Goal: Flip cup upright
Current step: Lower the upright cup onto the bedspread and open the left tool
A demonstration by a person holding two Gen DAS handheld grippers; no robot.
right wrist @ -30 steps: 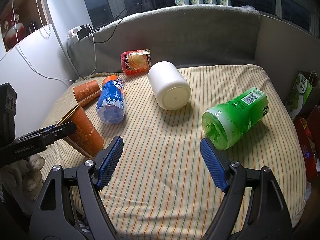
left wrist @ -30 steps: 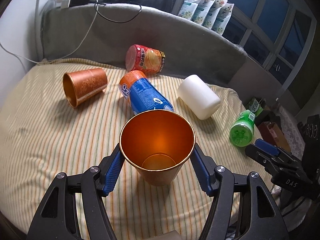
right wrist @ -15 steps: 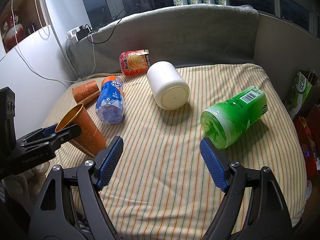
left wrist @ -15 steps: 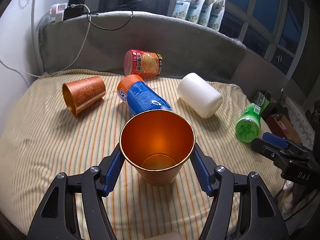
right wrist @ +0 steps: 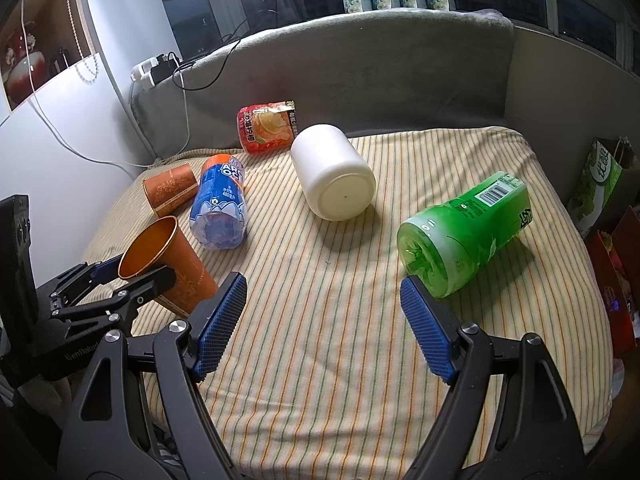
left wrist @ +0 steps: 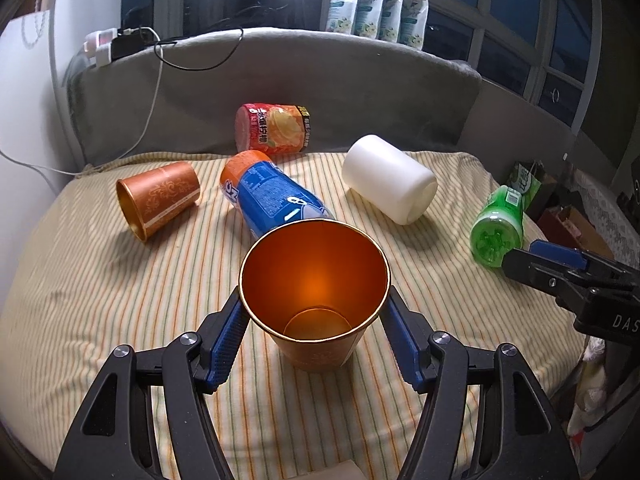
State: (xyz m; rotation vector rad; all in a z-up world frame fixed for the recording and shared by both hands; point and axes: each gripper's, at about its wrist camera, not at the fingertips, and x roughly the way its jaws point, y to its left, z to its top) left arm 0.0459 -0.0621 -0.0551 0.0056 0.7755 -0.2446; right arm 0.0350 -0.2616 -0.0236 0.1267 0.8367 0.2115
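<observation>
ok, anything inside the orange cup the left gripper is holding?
Nothing visible: the orange cup in the left gripper shows a bare metallic wall and round base in the left wrist view. Its near inner wall is hidden below the rim.

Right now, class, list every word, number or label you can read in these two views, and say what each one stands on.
"ARC" over "OC": blue bottle, letters partly cut off.
"480": same bottle, small print beside it unreadable.
"DAS": right tongs body, cut off by the frame edge.
"优酸": green bag beside the bed.
Red snack can: yellow Chinese characters, too blurred to read.
Green bottle: barcode, digits too small.
</observation>
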